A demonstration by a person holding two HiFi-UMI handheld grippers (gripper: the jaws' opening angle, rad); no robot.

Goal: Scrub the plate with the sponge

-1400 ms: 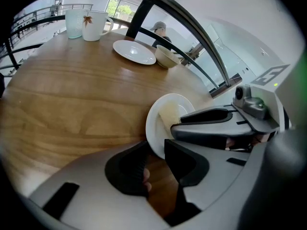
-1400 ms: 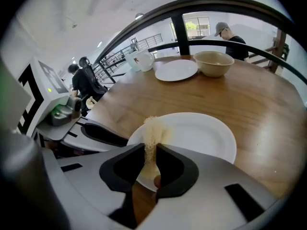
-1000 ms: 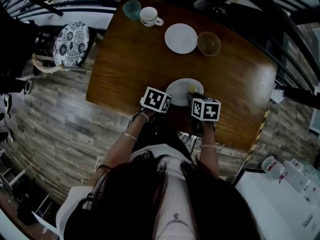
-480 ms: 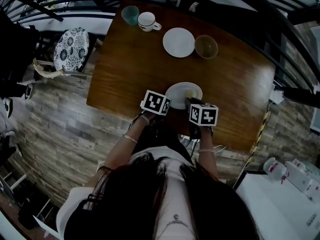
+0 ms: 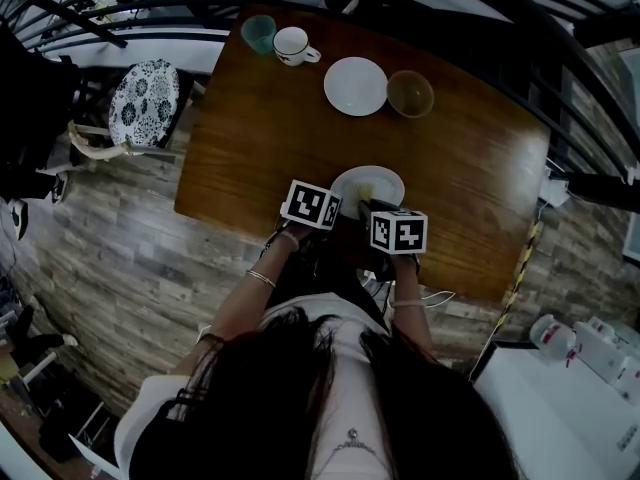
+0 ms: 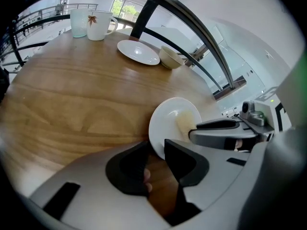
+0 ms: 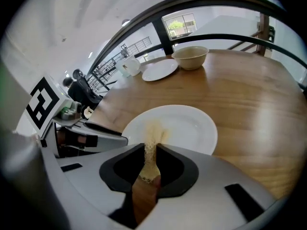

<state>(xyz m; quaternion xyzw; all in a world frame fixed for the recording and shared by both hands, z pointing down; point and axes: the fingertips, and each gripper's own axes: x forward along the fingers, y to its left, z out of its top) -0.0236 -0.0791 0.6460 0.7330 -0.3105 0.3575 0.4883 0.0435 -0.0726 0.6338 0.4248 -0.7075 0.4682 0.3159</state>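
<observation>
A white plate lies near the front edge of the wooden table. My left gripper is shut on the plate's near left rim. In the right gripper view, my right gripper is shut on a thin yellow sponge. The sponge's tip rests on the plate's inner face, left of its middle. The two grippers are close together, side by side.
At the table's far side stand a second white plate, a tan bowl, a white mug and a teal cup. A chair with a patterned cushion stands left of the table. Dark railings run along the far side.
My right gripper has slid the sponge left across the plate and toward its near rim. The left gripper has kept its hold in place.
</observation>
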